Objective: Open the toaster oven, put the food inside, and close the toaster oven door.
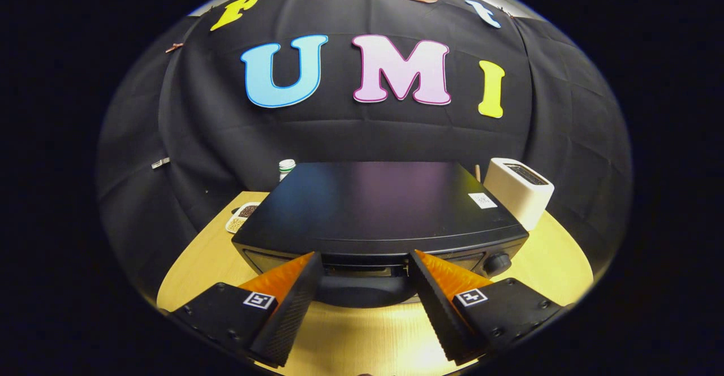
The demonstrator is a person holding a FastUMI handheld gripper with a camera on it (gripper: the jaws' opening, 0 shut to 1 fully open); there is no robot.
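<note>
Tongs spread wide, holding nothing; we see the toaster oven just ahead, its door handle lying crosswise between our fingertips.

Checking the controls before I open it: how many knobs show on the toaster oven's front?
1: a round knob at the front's right end, just beyond the open gripper's right finger. Others may hide behind the fingers.

the gripper is level, its fingers spread wide apart, holding nothing.
</note>
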